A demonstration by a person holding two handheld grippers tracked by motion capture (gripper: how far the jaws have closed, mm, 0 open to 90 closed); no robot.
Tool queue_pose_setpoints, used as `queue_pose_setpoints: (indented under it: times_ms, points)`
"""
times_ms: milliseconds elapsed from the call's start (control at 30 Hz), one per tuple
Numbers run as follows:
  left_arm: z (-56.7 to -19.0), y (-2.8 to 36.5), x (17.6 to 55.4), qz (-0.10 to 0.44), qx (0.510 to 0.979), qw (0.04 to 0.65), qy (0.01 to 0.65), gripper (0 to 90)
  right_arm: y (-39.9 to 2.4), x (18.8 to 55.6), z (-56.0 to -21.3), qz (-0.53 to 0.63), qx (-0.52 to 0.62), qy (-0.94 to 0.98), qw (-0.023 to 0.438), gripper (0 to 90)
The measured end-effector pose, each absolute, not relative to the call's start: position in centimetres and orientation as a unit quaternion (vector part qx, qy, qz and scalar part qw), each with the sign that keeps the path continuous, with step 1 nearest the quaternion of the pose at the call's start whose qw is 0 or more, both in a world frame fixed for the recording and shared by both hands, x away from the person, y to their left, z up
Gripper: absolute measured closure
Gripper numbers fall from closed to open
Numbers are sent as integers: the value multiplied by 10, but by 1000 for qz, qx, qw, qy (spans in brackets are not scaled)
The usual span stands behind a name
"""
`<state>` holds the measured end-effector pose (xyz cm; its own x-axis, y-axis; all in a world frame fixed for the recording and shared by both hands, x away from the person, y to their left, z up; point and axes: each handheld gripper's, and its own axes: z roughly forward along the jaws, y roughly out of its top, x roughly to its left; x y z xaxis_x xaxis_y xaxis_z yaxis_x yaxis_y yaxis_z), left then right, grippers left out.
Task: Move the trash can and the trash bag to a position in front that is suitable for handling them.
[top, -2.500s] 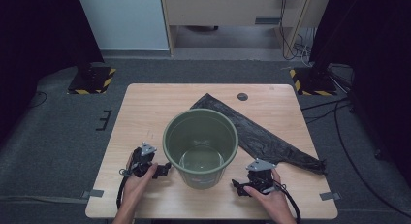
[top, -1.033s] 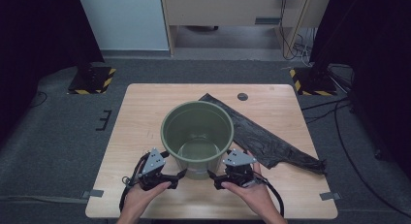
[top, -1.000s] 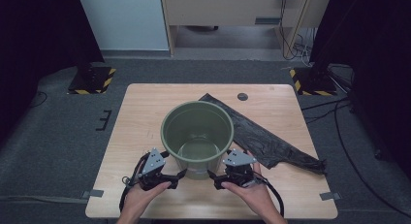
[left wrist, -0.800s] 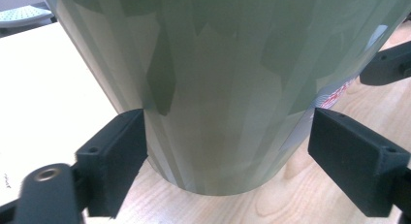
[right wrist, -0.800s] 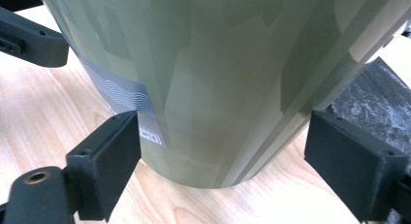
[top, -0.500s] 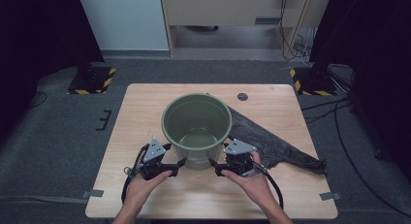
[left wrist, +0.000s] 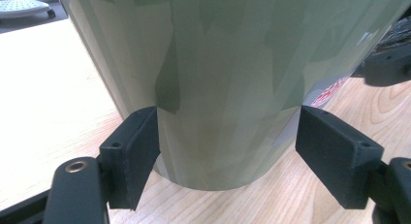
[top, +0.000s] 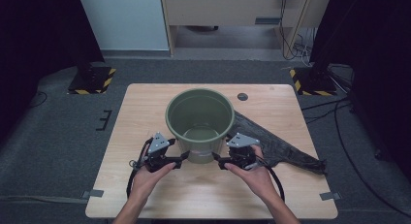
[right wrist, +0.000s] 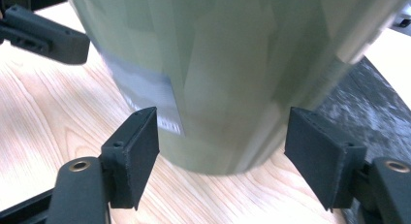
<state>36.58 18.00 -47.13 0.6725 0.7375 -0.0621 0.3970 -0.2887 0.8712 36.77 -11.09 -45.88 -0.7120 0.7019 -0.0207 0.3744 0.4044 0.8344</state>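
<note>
Bucket (top: 199, 122), green and upright with nothing visible inside, now stands nearer the table's (top: 145, 103) middle than it did a second ago, when it sat closer to the person's edge; it has slid away from the person, and its base overlaps the near corner of the dark plastic bag (top: 283, 149) that lies flat to its right. On the left, the left gripper (top: 180, 158) reaches in low against the bucket's base; its jaws have just been closing, and in the left gripper view the left pad touches the wall (left wrist: 218, 88) while the right pad looks to stand just off it, so the curved base sits between jaws that do not yet clamp it. On the right, the right gripper (top: 216, 159) mirrors this: its jaws have just been closing too, yet in the right gripper view both pads appear clear of the wall (right wrist: 218, 78). Judging from this, the two grippers are nudging the bucket forward rather than carrying it, and a firm hold needs more closing.
</note>
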Motion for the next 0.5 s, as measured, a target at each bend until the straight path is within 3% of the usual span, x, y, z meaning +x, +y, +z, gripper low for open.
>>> queue_pose_setpoints:
  times_ms: [100, 300, 400, 500]
  points:
    - [-473, 179, 366, 184, 784, 468, 364, 215, -121, 367, -459, 427, 329, 820, 192, 337]
    - [-486, 193, 356, 192, 796, 444, 365, 147, -167, 384, -478, 376, 368, 819, 230, 538]
    - [-495, 203, 356, 187, 794, 434, 382, 134, -176, 401, -492, 362, 391, 813, 236, 552]
    - [-499, 212, 351, 193, 797, 423, 386, 131, -175, 418, -504, 364, 408, 805, 230, 499]
